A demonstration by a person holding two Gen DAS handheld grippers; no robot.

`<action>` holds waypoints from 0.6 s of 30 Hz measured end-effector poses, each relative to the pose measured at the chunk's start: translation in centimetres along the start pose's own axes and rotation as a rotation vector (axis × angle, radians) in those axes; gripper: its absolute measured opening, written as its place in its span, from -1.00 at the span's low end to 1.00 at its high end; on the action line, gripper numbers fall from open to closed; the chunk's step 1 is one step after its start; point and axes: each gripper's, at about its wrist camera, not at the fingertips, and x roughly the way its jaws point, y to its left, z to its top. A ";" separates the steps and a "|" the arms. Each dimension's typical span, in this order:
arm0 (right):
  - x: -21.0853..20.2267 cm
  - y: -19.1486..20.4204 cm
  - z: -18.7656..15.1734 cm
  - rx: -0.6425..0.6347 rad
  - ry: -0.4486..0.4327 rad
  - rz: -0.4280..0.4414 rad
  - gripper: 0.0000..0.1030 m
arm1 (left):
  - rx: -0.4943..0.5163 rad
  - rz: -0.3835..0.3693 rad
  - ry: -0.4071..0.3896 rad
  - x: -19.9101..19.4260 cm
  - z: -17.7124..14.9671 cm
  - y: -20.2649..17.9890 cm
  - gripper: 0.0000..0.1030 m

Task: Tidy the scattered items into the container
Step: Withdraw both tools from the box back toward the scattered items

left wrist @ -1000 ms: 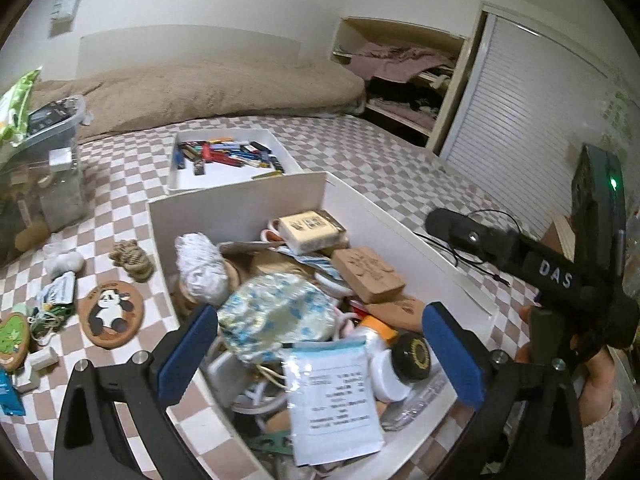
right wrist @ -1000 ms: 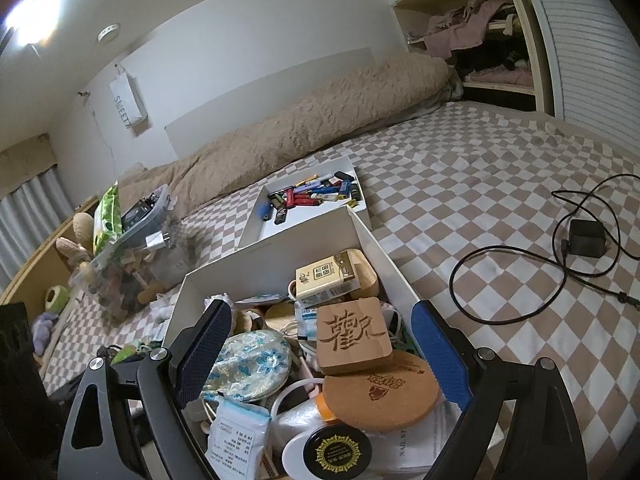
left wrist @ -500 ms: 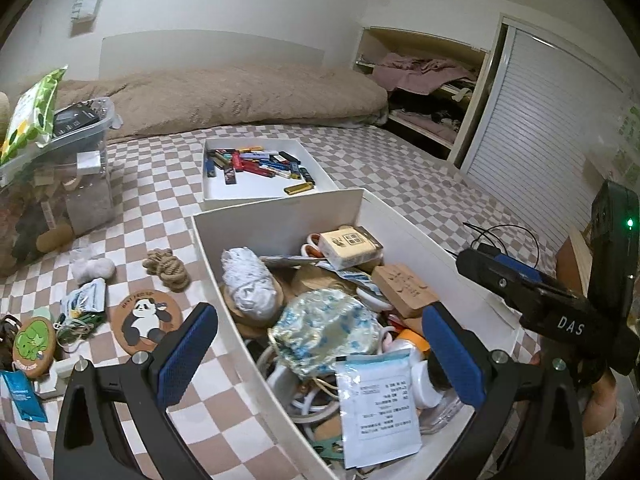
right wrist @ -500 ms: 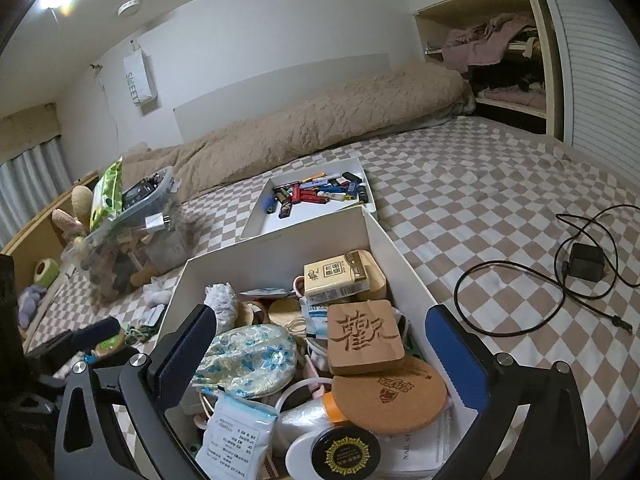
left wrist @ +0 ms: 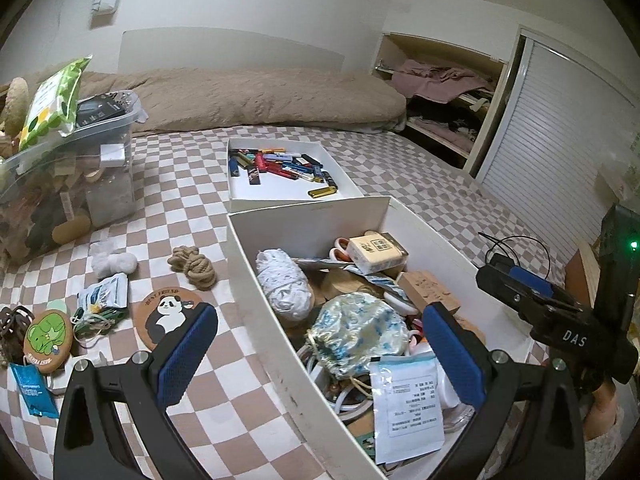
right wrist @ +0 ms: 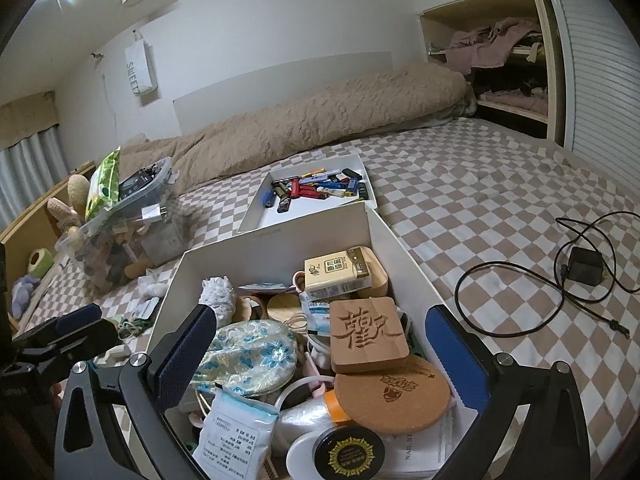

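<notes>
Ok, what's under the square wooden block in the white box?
The wooden block rests partly on a round cork coaster inside the white box. A blue-and-white packet pokes out behind it. Anything directly beneath is covered.

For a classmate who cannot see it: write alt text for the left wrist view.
Open left gripper hovers over the near wall of a full white box on a checkered bed. A panda coaster, rope knot and packets lie scattered left; the open right gripper is at right.
</notes>
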 end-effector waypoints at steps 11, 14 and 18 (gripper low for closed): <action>0.6 1.8 -0.3 -0.020 0.000 0.029 1.00 | -0.025 0.040 -0.014 -1.2 -0.1 2.6 1.00; 0.7 2.6 -0.5 -0.015 0.001 0.053 1.00 | -0.029 0.059 -0.020 -1.8 -0.2 3.5 1.00; 0.9 4.5 -0.9 -0.048 -0.001 0.071 1.00 | -0.039 0.084 -0.027 -2.6 -0.5 5.2 1.00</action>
